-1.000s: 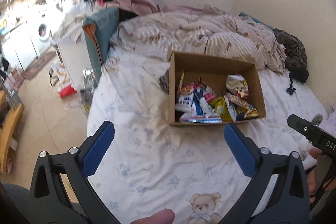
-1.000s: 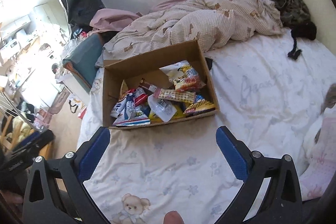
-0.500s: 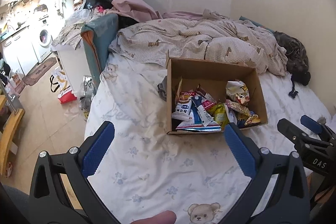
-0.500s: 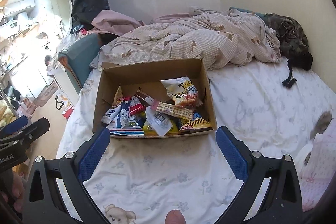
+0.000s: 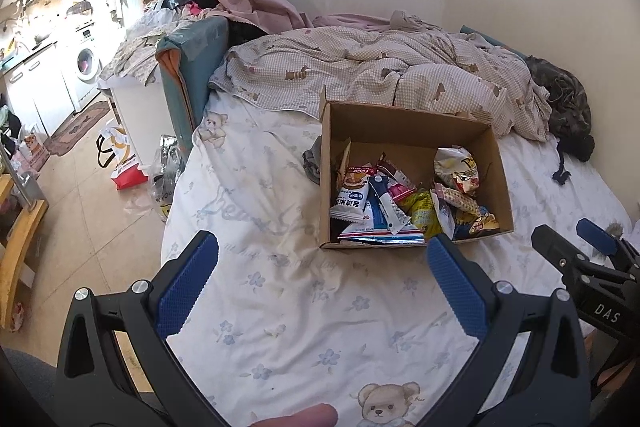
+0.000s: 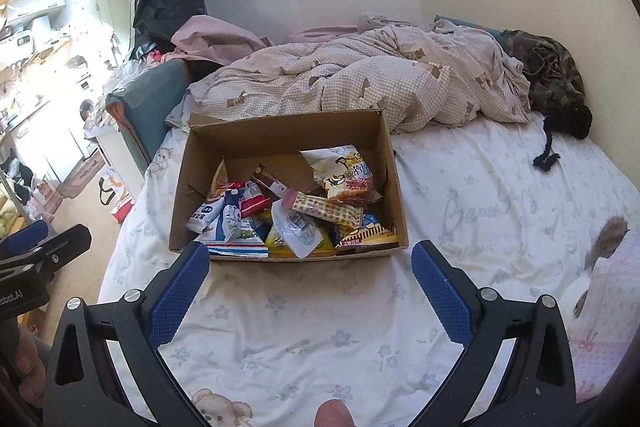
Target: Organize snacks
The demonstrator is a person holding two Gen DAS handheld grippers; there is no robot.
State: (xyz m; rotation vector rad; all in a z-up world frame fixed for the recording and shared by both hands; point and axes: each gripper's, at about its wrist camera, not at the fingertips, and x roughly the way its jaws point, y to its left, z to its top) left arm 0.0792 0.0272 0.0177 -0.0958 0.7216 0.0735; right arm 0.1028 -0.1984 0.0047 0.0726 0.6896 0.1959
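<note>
- Bed [image 6: 500,195]: fills the frame; both views sit higher than a second ago, with more wall showing.
- Box [image 6: 396,187]: centre frame, open, now level.
- Snacks [image 6: 304,211]: heaped loose inside the box, unsorted.
- Left gripper [image 5: 322,277], right gripper [image 6: 310,283]: lower frame, fingers spread wide, empty; framing suits sorting or a finished fill.

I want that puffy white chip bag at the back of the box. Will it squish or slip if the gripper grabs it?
The chip bag looks puffed with air, so it is probably light and would crumple under the pads. Its glossy wrapper may slip. It rests loosely on other snacks in the cardboard box, so it would likely lift out freely.
</note>
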